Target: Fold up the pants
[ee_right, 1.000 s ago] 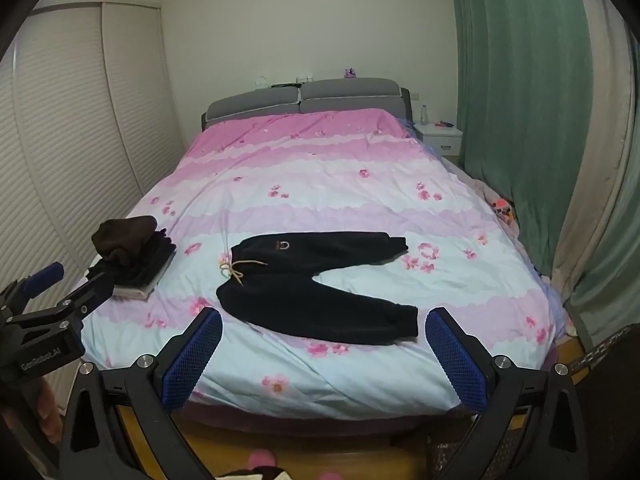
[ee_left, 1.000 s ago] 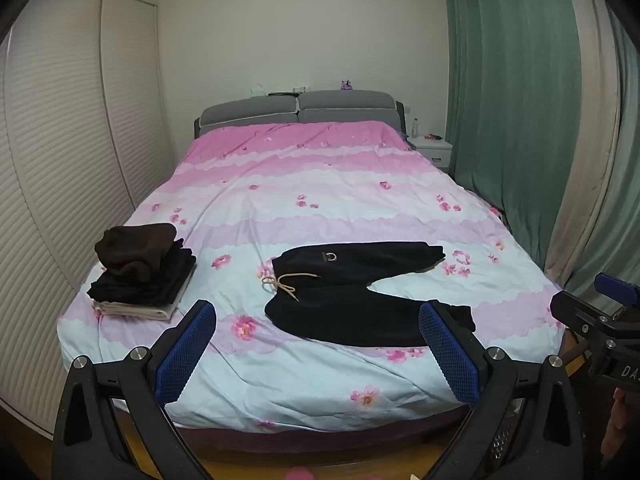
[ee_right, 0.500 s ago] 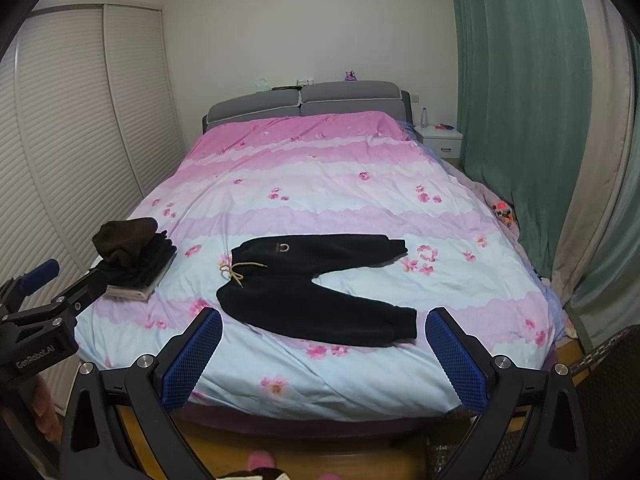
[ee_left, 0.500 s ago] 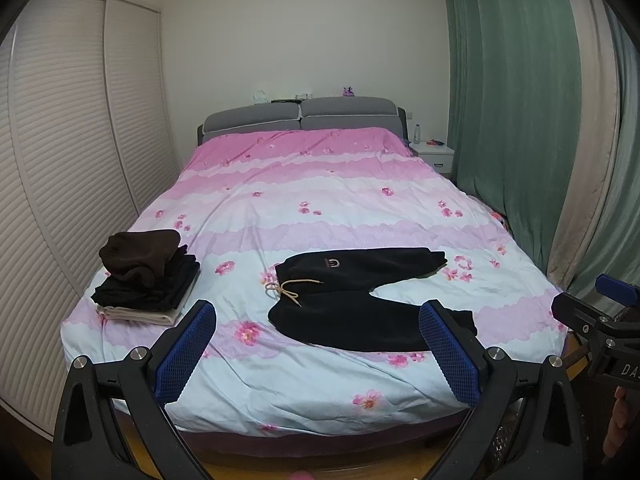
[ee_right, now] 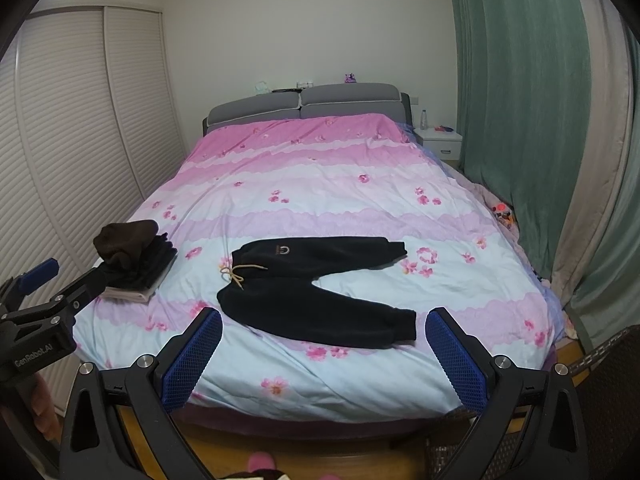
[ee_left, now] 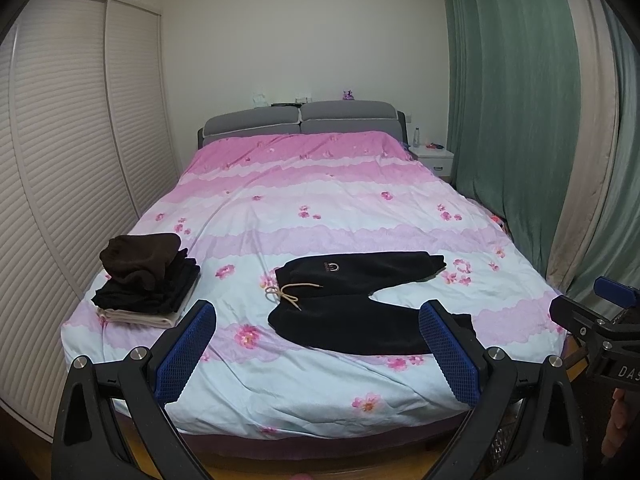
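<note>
Blue mesh-textured fingers (ee_left: 186,350) of the left gripper (ee_left: 316,350) and right gripper (ee_right: 324,356) spread wide, empty, before fleecy black pants (ee_right: 312,288) lying flat, legs splayed, on the floral bed (ee_right: 360,376).

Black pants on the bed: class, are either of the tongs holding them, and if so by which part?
Nothing is held. The left tongs and right tongs are both open, short of the black pants lying flat on the bed.

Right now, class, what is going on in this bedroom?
A person holds the left gripper and the right gripper, both open at the foot of the bed. Neither touches anything. Black pants lie spread flat and unfolded on the floral cover, with a stack of folded clothes to their left.
</note>
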### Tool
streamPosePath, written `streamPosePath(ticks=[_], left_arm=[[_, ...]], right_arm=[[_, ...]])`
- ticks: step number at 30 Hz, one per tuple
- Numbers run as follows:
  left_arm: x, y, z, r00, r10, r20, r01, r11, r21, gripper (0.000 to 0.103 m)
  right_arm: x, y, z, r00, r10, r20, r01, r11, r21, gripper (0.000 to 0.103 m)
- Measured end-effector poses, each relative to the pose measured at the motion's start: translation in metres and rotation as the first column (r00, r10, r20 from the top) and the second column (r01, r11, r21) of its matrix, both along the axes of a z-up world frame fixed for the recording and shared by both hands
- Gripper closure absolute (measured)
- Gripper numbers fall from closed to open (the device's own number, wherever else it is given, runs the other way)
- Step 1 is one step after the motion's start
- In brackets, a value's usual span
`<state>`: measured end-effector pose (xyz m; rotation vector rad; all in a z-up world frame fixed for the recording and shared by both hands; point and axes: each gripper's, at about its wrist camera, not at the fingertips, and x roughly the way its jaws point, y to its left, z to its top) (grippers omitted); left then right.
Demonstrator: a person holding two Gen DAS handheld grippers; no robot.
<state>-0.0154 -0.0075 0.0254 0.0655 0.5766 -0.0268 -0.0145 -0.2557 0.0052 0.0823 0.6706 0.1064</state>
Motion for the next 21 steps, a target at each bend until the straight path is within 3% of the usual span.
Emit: streamPosePath(ticks=[21], left_arm=[[0.0063,0.0022,0.0044,1.000,0.001,0.007,-0.001,1.000,-0.003,0.000]], right_arm=[[0.0024,-0.0014,0.0019,1.000,0.000,0.002,0.000,1.000,0.003,0.000]])
